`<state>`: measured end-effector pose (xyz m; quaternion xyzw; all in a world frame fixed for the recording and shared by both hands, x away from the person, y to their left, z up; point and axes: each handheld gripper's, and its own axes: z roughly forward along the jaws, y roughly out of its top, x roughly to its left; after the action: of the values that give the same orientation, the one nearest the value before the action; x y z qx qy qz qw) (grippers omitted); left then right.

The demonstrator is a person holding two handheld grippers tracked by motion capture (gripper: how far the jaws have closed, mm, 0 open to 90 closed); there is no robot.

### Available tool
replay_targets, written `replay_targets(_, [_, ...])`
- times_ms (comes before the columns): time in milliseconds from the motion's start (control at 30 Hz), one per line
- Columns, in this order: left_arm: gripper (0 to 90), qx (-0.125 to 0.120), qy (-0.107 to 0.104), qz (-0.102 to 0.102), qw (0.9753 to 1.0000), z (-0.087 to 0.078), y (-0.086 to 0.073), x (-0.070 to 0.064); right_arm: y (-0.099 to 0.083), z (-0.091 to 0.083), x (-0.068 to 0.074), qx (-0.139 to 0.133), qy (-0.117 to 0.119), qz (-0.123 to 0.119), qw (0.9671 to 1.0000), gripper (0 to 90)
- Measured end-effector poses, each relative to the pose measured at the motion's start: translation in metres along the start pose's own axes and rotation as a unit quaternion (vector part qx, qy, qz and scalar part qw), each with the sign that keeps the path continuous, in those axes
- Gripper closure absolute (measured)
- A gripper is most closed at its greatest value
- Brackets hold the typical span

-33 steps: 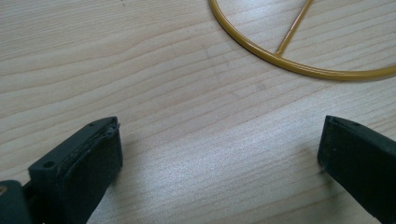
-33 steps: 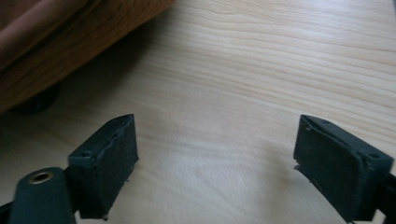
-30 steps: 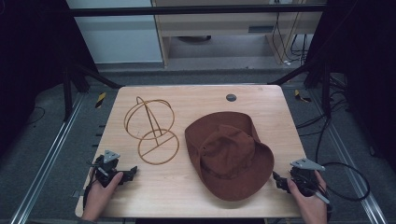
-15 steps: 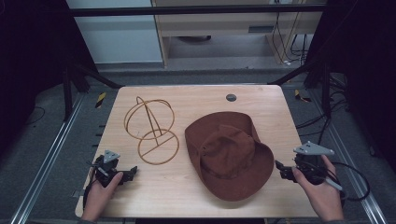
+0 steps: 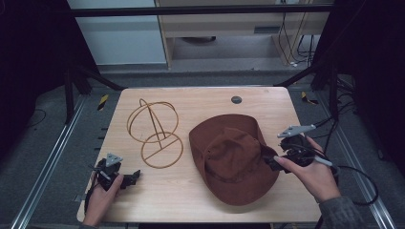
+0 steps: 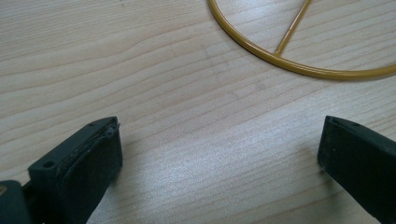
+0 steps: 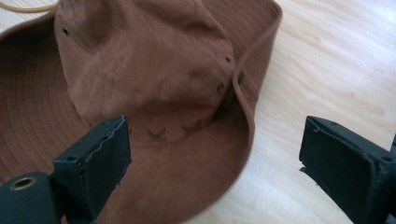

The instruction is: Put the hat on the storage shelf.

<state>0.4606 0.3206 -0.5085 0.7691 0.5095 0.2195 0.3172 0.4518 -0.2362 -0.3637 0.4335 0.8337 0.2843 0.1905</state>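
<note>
Here the right claw [image 5: 271, 161] gapes wide at the brown hat's [image 5: 229, 157] brim; the left claw [image 5: 130, 177] rests open, empty.

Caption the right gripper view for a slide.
Open right gripper poised over the brown hat's brim on the wooden table.

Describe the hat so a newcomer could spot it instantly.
On the wooden table, look at the right half, beside the right hand-held gripper. The brown brimmed hat lies there: soft cloth, unlike the yellow wire stand to its left.
</note>
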Motion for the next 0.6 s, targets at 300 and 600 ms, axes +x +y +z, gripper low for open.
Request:
replay_targets(300, [0.0, 0.0, -0.007, 0.006, 1.0, -0.001, -0.001, 0.002, 0.031, 0.017, 0.015, 0.027, 0.026, -0.022, 0.9991, 11.2])
replay_targets(600, [0.0, 0.001, -0.005, 0.008, 1.0, -0.001, 0.0, 0.002, 0.053, 0.024, 0.024, 0.032, 0.036, -0.034, 0.9982, 14.0])
